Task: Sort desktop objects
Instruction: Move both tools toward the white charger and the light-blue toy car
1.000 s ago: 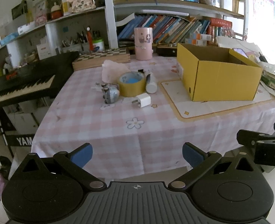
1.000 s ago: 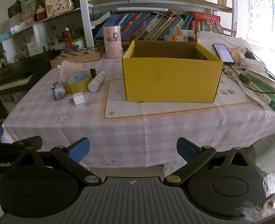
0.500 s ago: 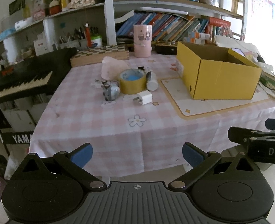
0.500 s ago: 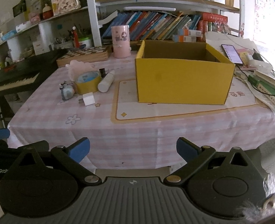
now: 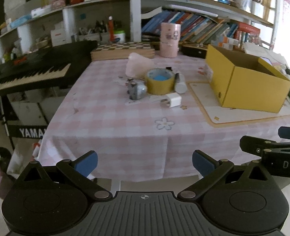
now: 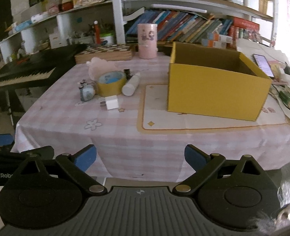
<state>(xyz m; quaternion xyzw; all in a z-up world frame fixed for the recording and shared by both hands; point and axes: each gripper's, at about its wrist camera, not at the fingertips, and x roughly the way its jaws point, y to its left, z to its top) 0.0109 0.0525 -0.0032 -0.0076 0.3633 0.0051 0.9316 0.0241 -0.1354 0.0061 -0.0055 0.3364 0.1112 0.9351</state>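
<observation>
A cluster of small desk items sits at the table's ten o'clock: a yellow tape roll (image 6: 111, 85), white charger (image 6: 111, 102), white tube (image 6: 131, 84) and small grey gadget (image 6: 87, 93), well apart from the open yellow box (image 6: 213, 92) at two o'clock, likely their destination. The left gripper (image 5: 145, 162) and right gripper (image 6: 140, 157) hover before the table's near edge, jaws spread wide, empty.

Tablecloth (image 6: 164, 143): soft woven cloth, pink check, matt. Box (image 6: 213, 92): yellow cardboard, matt, smooth. Tape roll (image 6: 110, 83): glossy yellowish film. Charger (image 6: 111, 102): smooth white plastic. Tube (image 6: 131, 84): white plastic, slight sheen. Chessboard (image 6: 105, 53): wood. Left gripper (image 5: 145, 162): matt black plastic, blue rubbery pads (image 5: 87, 162).
</observation>
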